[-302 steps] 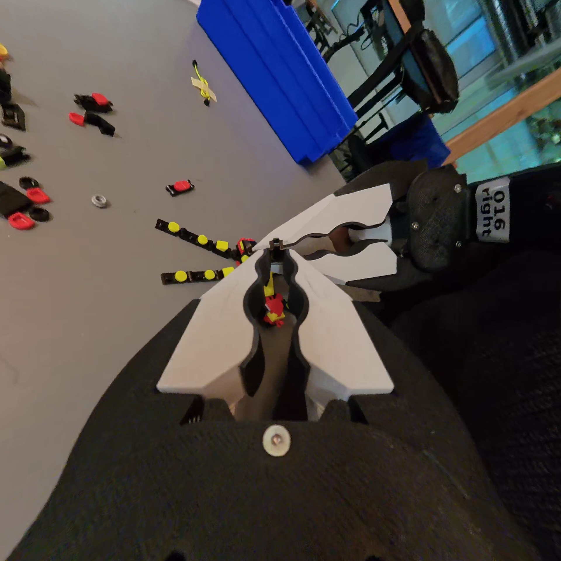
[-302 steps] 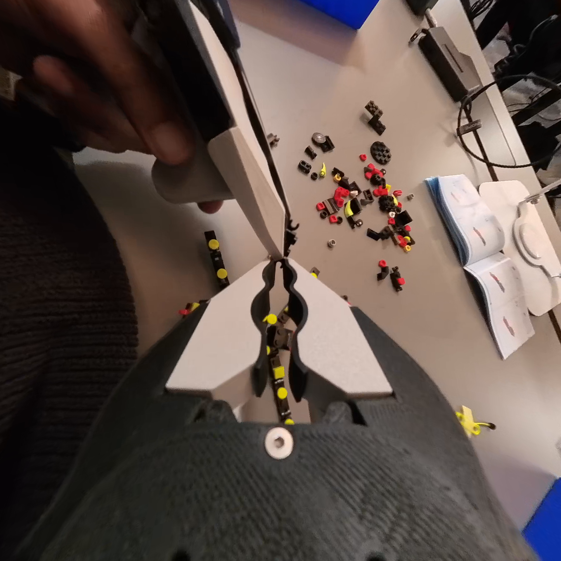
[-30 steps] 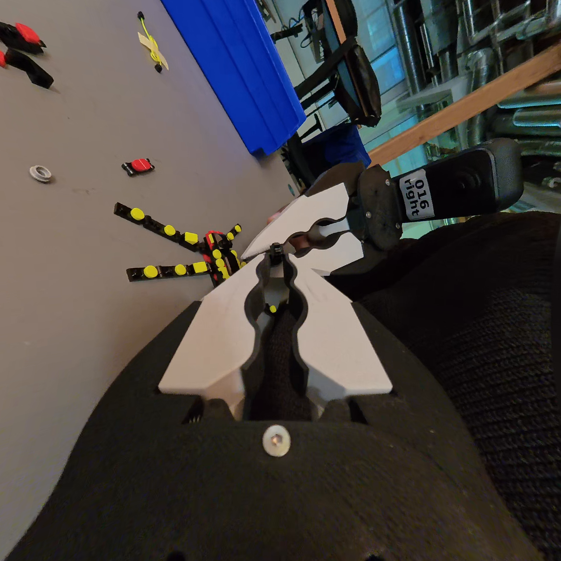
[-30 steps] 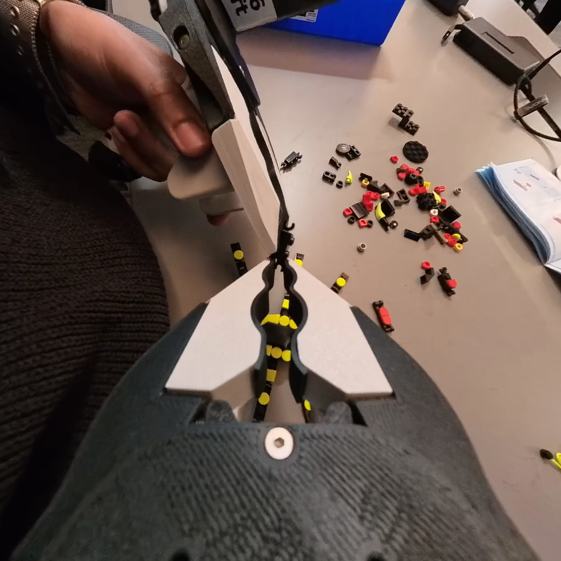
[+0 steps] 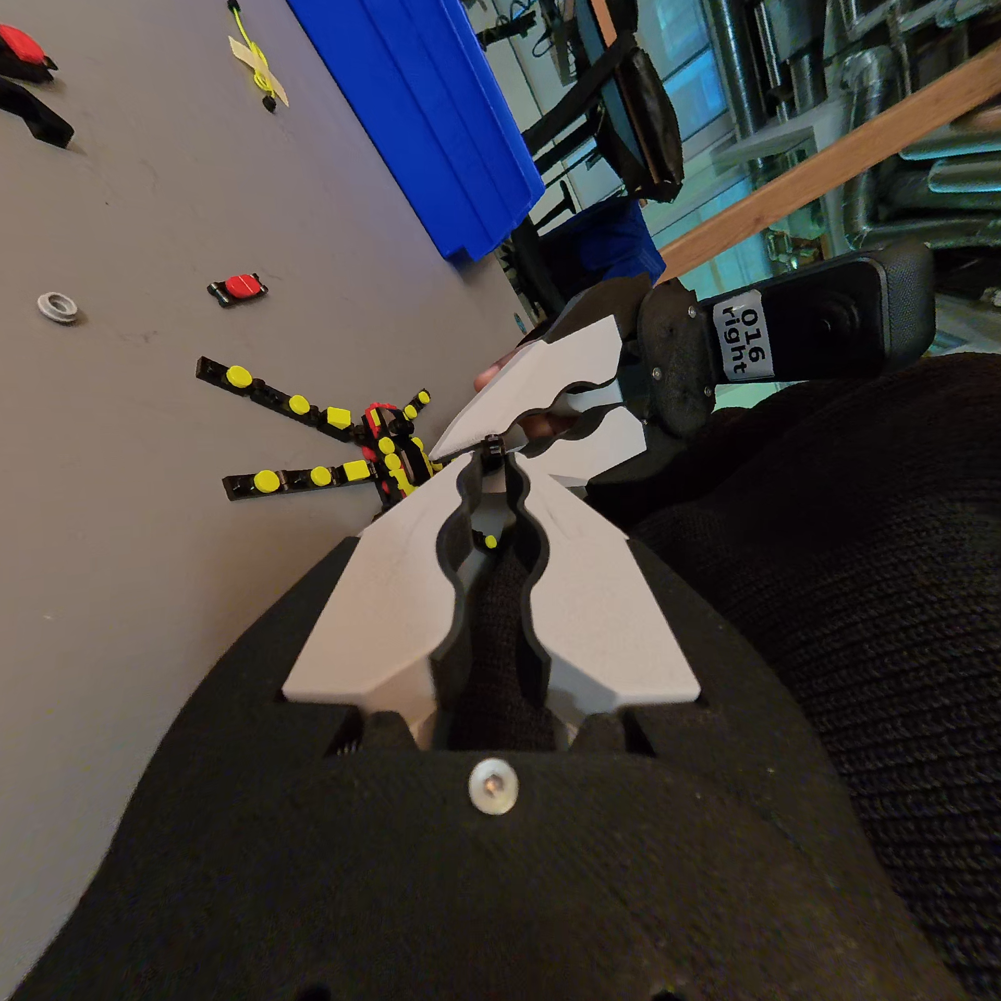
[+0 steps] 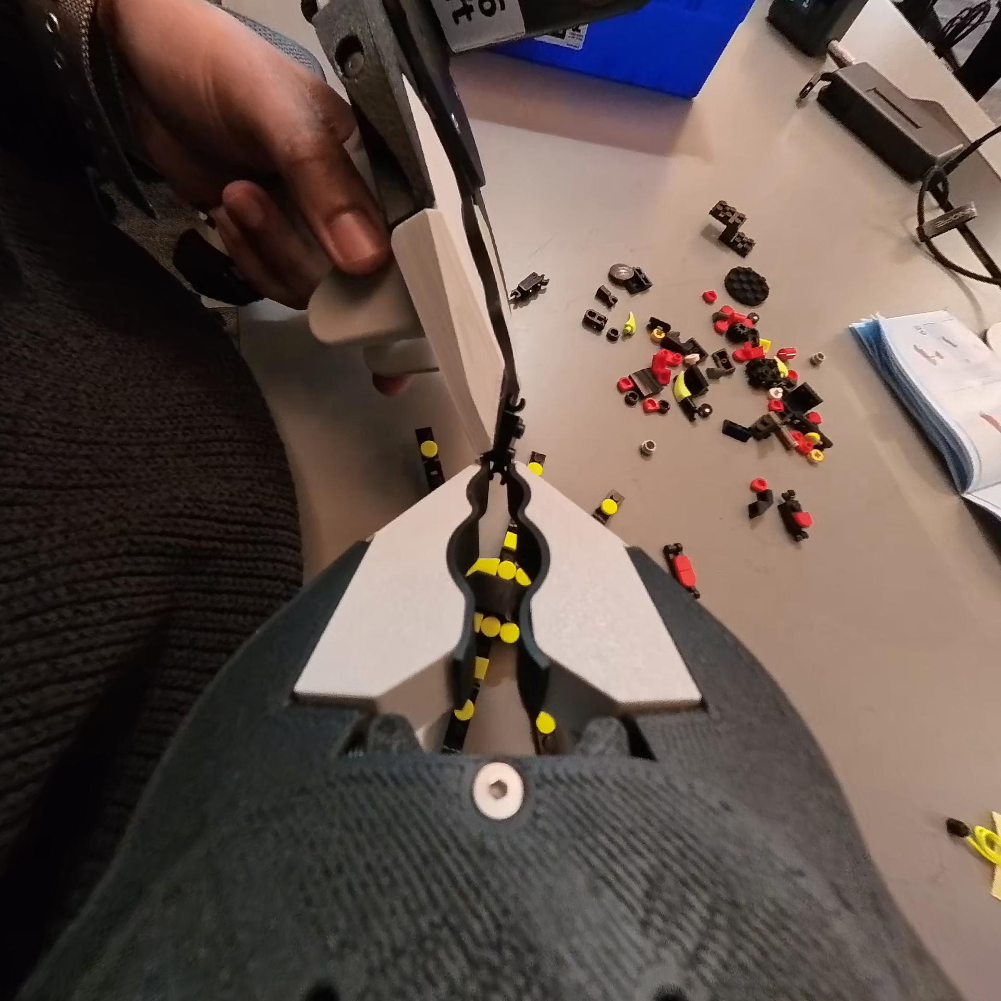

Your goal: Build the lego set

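My left gripper and my right gripper meet tip to tip, both shut on a small black lego piece, which also shows in the left wrist view. They hold it just above the table. The right gripper enters the left wrist view from the right. The left gripper comes down from the top in the right wrist view, held by a hand. The black, yellow and red lego model with long legs lies on the table below; I see part of it between the right fingers.
A pile of loose black, red and yellow pieces lies to the right, with an open instruction booklet beyond it. A red and black piece and a grey ring lie near the model. A blue bin stands at the table's far side.
Both grippers stay shut on the black piece, tip to tip. Over the last second they shifted only slightly. Since ten seconds ago they have moved a little off the model.
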The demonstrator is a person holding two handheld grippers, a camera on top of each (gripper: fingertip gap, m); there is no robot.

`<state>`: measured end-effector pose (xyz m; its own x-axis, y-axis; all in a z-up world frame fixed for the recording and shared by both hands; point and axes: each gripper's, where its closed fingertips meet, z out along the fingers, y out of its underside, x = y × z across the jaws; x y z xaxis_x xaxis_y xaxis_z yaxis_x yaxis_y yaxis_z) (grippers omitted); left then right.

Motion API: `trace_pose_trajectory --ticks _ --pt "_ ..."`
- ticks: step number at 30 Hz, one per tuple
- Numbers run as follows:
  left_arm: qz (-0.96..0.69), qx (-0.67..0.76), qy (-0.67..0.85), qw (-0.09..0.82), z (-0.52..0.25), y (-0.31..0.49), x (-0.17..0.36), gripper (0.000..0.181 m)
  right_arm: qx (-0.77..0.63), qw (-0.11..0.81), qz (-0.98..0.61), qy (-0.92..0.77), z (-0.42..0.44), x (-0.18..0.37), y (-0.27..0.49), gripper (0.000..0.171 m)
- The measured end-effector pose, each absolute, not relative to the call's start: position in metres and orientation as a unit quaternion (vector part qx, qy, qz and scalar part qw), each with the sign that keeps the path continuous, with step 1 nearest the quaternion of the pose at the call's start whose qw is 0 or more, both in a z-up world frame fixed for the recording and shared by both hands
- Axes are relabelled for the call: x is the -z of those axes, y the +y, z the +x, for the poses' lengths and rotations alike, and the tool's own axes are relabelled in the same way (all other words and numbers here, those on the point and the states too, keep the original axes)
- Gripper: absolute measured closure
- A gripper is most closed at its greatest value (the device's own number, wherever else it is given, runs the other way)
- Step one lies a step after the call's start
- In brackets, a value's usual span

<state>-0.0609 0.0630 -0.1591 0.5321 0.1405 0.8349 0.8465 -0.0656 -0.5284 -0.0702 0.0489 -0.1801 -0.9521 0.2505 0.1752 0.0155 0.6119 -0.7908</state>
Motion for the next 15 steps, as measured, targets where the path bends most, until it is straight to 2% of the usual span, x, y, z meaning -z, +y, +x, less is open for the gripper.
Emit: trace_pose_trajectory --ticks 15 --pt "-0.668 0.304 -0.374 0.567 -0.0602 0.0644 0.1617 0.173 -0.433 0.129 -0.076 -0.889 -0.07 0.182 0.0504 0.167"
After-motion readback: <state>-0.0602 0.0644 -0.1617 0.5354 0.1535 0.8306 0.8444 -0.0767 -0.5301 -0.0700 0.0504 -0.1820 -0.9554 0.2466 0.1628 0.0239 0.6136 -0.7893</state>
